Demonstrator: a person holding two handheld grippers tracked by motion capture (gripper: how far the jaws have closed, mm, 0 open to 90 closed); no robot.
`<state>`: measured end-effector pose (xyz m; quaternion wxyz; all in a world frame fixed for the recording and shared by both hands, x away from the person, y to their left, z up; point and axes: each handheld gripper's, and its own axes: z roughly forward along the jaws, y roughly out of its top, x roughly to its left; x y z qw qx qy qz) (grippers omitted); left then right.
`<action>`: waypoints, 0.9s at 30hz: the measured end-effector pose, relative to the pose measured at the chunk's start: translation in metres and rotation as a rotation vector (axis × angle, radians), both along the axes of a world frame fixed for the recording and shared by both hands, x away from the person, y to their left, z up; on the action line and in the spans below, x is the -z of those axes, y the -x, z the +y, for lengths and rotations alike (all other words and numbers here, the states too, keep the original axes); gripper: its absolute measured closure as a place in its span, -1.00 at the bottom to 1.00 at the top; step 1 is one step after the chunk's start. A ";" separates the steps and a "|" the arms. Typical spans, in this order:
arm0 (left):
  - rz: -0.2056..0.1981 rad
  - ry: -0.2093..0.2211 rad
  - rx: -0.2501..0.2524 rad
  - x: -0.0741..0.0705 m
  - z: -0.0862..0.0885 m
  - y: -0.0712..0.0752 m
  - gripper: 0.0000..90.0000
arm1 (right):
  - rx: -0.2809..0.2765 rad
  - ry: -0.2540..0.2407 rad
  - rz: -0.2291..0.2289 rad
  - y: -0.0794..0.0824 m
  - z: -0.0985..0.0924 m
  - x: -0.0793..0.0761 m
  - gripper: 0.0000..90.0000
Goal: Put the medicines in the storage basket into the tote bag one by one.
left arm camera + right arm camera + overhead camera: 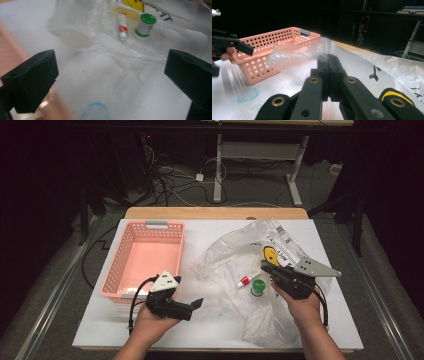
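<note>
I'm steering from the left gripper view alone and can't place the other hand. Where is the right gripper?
Observer: In the high view the right gripper sits at the right side of the crumpled clear plastic bag, just beyond the small white and red tube and the green-capped white bottle.
Operator: Are its jaws open?
Observer: No, they are shut, and the right gripper view shows bag film bunched at their tips, seemingly pinched.
Operator: What is the pink at my left edge?
Observer: A pink perforated plastic basket standing left of the bag, with nothing visible inside.
</note>
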<state>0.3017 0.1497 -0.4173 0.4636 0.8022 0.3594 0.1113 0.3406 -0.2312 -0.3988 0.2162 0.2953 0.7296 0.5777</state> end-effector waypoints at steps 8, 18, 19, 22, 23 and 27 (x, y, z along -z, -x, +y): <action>-0.007 -0.006 -0.117 0.000 0.038 -0.006 -1.00 | 0.001 0.000 0.001 0.000 0.000 0.000 1.00; 0.008 -0.027 -0.226 0.005 0.071 -0.013 -1.00 | 0.006 -0.004 0.001 0.000 -0.001 0.000 1.00; 0.009 -0.035 -0.233 0.005 0.073 -0.014 -1.00 | 0.006 -0.004 0.001 0.000 -0.001 0.000 1.00; 0.009 -0.051 -0.259 0.006 0.081 -0.014 -1.00 | 0.004 -0.001 -0.001 0.000 0.000 0.000 1.00; 0.012 -0.050 -0.268 0.006 0.084 -0.015 -1.00 | 0.004 -0.001 -0.001 0.000 0.000 -0.001 1.00; 0.026 -0.049 -0.295 0.008 0.094 -0.016 -1.00 | 0.007 -0.005 0.000 0.000 -0.001 -0.001 1.00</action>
